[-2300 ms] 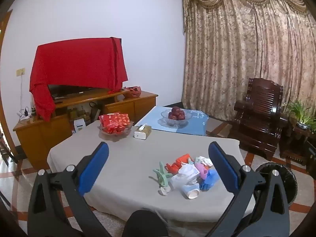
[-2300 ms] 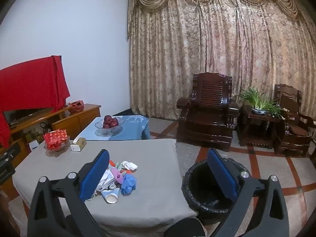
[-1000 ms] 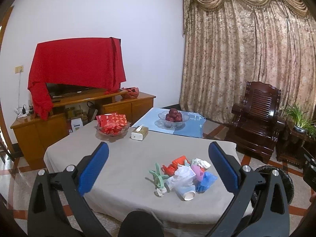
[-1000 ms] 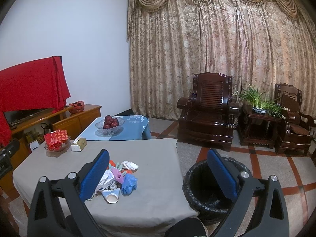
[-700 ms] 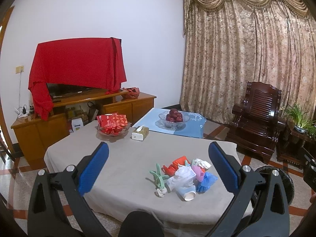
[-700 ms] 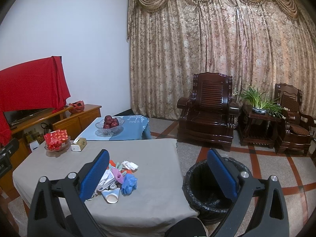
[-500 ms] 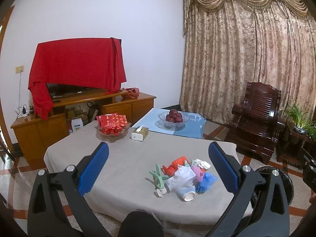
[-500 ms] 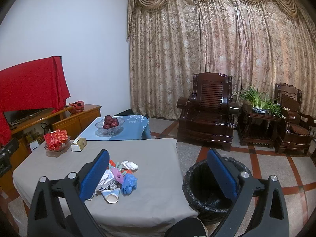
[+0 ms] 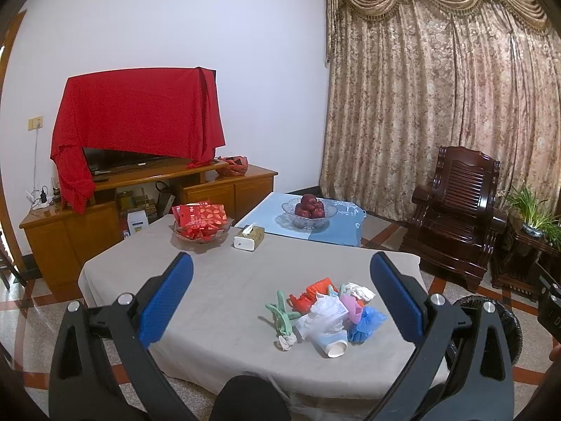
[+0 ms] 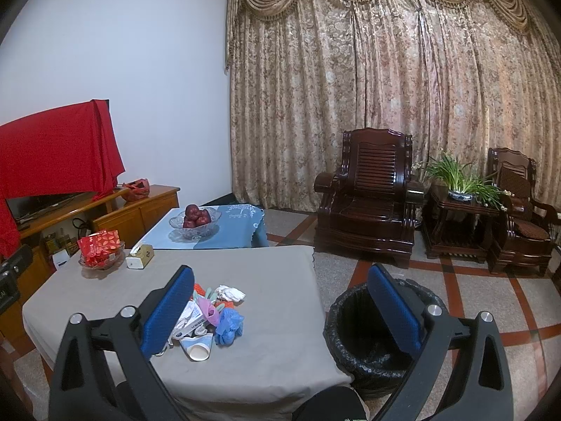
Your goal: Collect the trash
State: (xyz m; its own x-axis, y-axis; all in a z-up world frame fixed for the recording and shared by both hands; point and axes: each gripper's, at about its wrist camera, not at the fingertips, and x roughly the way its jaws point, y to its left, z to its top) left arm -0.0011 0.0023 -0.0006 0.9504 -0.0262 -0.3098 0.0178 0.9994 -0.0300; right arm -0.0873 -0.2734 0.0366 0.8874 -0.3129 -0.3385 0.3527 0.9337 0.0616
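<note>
A pile of trash (image 9: 326,310) lies on the grey-covered table (image 9: 228,287): a paper cup (image 9: 333,345), white wrappers, a blue crumpled piece (image 9: 366,319), an orange item and a green clip. The pile also shows in the right wrist view (image 10: 207,315). A black-lined trash bin (image 10: 371,336) stands on the floor right of the table, and its edge shows in the left wrist view (image 9: 491,319). My left gripper (image 9: 280,301) is open and empty, held back from the table with the pile between its fingers. My right gripper (image 10: 280,310) is open and empty, between pile and bin.
A bowl of red packets (image 9: 201,222), a tissue box (image 9: 249,236) and a bowl of apples (image 9: 308,210) on a blue cloth stand farther back. A TV cabinet with a red cloth (image 9: 136,122) is at left. Wooden armchairs (image 10: 371,200) and a plant (image 10: 459,179) stand by the curtain.
Both views have shifted only slightly; the left gripper has drifted a little back from the table. Both grippers stay open and empty, and the trash has not moved.
</note>
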